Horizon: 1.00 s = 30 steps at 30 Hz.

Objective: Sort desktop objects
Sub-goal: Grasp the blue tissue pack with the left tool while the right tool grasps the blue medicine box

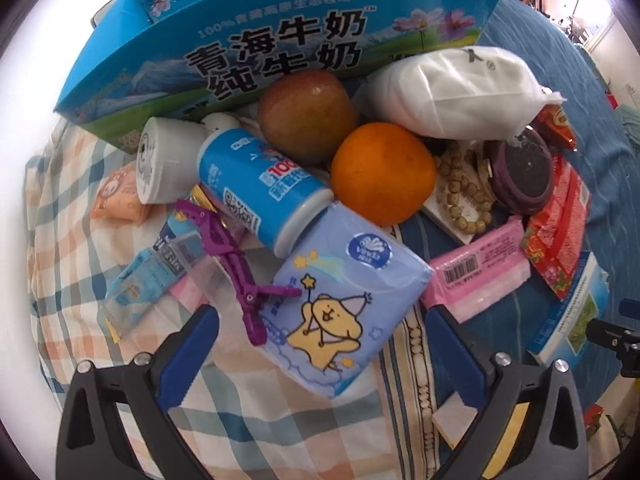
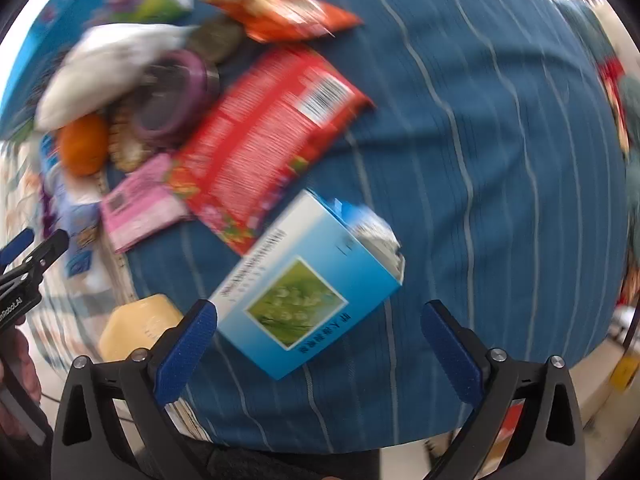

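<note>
Where the left wrist view looks down, the left gripper [image 1: 320, 344], jaws spread, hovers over the tissue pack [image 1: 344, 300] just below the orange [image 1: 382, 174]: soft and light, best pinched across its short sides. The blurred right wrist view alone shows the right gripper [image 2: 319, 344], jaws spread, nearing a stiff blue box [image 2: 308, 292].

The right wrist view is smeared by motion: print on the red packet [image 2: 264, 136] and the blue box [image 2: 304, 292] is unreadable. In the left wrist view the milk carton [image 1: 256, 44] runs off the top edge, and the orange [image 1: 382, 174] hides part of the bead string [image 1: 460, 192].
</note>
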Each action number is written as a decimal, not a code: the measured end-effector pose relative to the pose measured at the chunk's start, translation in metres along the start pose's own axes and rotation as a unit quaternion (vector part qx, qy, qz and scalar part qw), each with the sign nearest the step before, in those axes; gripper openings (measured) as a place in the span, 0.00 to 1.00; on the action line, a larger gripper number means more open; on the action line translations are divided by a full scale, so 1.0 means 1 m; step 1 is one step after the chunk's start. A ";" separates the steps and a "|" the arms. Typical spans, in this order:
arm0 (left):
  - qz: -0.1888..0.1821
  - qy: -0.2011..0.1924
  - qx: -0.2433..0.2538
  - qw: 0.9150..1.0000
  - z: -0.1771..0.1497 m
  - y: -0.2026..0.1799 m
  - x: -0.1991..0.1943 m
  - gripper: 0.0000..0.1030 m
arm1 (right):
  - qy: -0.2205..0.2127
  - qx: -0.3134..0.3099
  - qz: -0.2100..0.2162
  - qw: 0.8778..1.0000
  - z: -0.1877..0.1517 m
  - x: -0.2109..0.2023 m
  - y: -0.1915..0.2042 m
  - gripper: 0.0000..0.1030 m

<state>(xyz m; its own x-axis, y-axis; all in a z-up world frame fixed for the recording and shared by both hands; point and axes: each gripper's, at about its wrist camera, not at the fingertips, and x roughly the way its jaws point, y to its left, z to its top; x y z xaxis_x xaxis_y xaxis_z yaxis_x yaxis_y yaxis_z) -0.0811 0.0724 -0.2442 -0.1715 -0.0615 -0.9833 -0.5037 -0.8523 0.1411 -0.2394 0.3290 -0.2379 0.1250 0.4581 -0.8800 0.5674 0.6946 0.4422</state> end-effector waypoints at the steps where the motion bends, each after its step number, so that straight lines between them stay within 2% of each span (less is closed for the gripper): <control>1: 0.001 0.004 0.006 1.000 0.003 -0.003 0.006 1.00 | 0.011 0.023 0.002 1.000 -0.002 0.011 -0.006 1.00; 4: 0.007 0.018 0.009 1.000 0.010 -0.006 0.022 1.00 | 0.022 0.081 0.028 0.996 -0.009 0.033 -0.021 1.00; 7: 0.007 0.024 0.003 1.000 0.014 -0.003 0.036 1.00 | 0.006 0.142 0.078 0.987 -0.014 0.044 -0.027 1.00; 9: 0.004 0.024 0.003 1.000 0.013 -0.002 0.042 1.00 | -0.011 0.150 0.069 0.986 -0.016 0.043 -0.023 1.00; 12: 0.009 0.019 0.017 1.000 0.007 -0.003 0.045 0.95 | -0.008 0.127 0.033 0.991 -0.020 0.048 -0.011 1.00; 14: 0.011 0.012 0.023 1.000 0.001 -0.002 0.045 0.85 | 0.008 0.088 -0.014 0.996 -0.021 0.056 0.003 1.00; 16: 0.015 0.010 0.025 1.000 -0.005 0.000 0.043 0.76 | -0.003 0.041 -0.056 0.998 -0.028 0.061 0.020 1.00; 18: 0.012 0.003 0.016 1.000 -0.011 0.006 0.037 0.67 | -0.039 0.011 -0.065 0.997 -0.038 0.057 0.028 0.95; 21: -0.008 -0.007 -0.007 1.000 -0.020 0.017 0.030 0.56 | -0.060 -0.012 -0.071 0.996 -0.051 0.053 0.029 0.83; 23: -0.014 -0.017 -0.018 1.000 -0.024 0.022 0.023 0.44 | -0.066 -0.019 -0.067 0.995 -0.059 0.052 0.026 0.82; 25: -0.018 -0.026 -0.023 0.999 -0.027 0.026 0.016 0.37 | -0.077 -0.025 -0.066 0.995 -0.066 0.050 0.024 0.81; 28: -0.032 -0.030 -0.048 0.998 -0.028 0.040 0.011 0.32 | -0.097 -0.031 -0.059 0.993 -0.079 0.041 0.026 0.81; 30: -0.049 -0.029 -0.072 0.996 -0.027 0.064 0.006 0.30 | -0.109 -0.031 -0.053 0.992 -0.086 0.032 0.029 0.81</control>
<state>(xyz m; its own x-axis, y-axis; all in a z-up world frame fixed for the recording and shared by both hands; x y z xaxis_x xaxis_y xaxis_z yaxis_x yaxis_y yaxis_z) -0.0915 0.0030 -0.2439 -0.1772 0.0525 -0.9828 -0.3949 -0.9185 0.0221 -0.2888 0.4117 -0.2384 0.2443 0.2548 -0.9356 0.5357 0.7688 0.3493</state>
